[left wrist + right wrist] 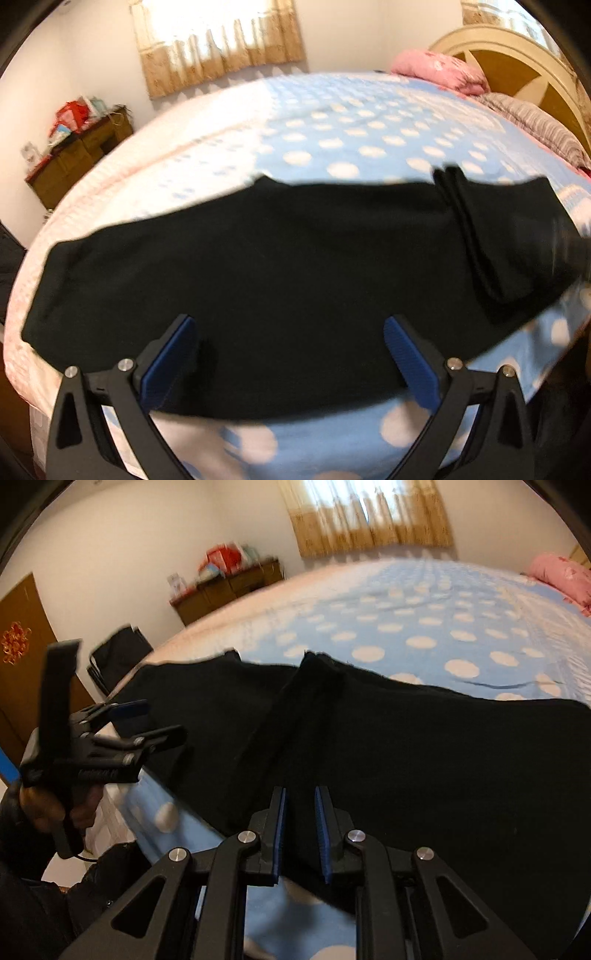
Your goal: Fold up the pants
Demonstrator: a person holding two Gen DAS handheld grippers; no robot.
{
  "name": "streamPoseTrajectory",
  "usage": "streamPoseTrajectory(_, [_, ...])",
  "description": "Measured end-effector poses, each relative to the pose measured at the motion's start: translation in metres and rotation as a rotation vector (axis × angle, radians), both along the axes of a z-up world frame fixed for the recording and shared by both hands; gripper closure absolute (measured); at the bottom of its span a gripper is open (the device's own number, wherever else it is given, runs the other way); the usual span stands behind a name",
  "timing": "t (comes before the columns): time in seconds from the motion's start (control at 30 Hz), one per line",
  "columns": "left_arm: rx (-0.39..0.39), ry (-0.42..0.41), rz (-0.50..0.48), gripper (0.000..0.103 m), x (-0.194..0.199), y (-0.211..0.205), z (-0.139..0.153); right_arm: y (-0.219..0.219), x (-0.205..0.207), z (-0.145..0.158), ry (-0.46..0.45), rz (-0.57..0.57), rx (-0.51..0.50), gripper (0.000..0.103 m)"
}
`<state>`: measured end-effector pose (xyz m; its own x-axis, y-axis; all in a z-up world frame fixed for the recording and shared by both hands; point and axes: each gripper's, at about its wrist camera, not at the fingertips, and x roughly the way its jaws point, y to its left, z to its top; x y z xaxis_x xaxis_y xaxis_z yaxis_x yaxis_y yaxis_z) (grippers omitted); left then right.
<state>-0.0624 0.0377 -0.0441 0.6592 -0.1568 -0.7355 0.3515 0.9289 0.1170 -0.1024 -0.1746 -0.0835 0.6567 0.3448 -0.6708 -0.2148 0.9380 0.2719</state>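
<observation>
Pants (258, 266): black, lying flat across the near part of a bed (369, 122) covered with a blue spread with white dots. They run lengthwise from left to right, and a raised fold ridge crosses them toward the right end in the left wrist view. The near edge lies close to the edge of the mattress.

Left gripper (288, 354): jaws spread wide, blue pads well apart, poised over the near edge of the pants. Nothing sits between the pads. In the right wrist view the same tool appears at far left, held by a hand (55, 805) in a dark sleeve.

Right gripper (300, 830): jaws drawn close, only a narrow gap between the blue pads, over the dark cloth at its near edge. Whether the pads actually pinch fabric cannot be told; the black cloth shows no detail there, and the view is motion-blurred.

Surroundings: pink bedding (439, 72) near the headboard (517, 62), curtained window (369, 513), wooden dresser (229, 587).
</observation>
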Motion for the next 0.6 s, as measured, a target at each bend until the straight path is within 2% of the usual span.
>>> streamPoseTrajectory(0.07, [-0.029,0.003,0.017,0.0,0.008,0.001,0.005,-0.002,0.002,0.014,0.011,-0.002,0.037,0.086])
streamPoseTrajectory(0.17, [-0.042,-0.016,0.012,0.0,0.011,-0.004,0.013,-0.007,0.005,0.037,-0.077,-0.043,0.078,0.086])
streamPoseTrajectory(0.23, [-0.049,-0.038,0.0,0.0,0.01,-0.009,0.017,-0.012,0.011,0.044,-0.102,-0.066,0.11,0.086])
streamPoseTrajectory(0.33, [-0.06,-0.06,-0.021,0.0,0.01,-0.019,0.023,-0.006,0.019,0.039,-0.079,-0.076,0.044,0.086])
streamPoseTrajectory(0.4, [-0.069,-0.081,-0.052,0.0,0.008,-0.026,0.029,-0.016,0.013,0.039,-0.095,-0.128,0.05,0.086])
streamPoseTrajectory(0.5, [-0.093,-0.094,-0.111,0.0,0.005,-0.04,0.036,-0.053,-0.004,0.046,-0.145,-0.336,0.033,0.086])
streamPoseTrajectory(0.6, [-0.112,-0.103,-0.174,0.0,0.004,-0.07,0.038,-0.091,-0.017,0.051,-0.178,-0.507,-0.058,0.086])
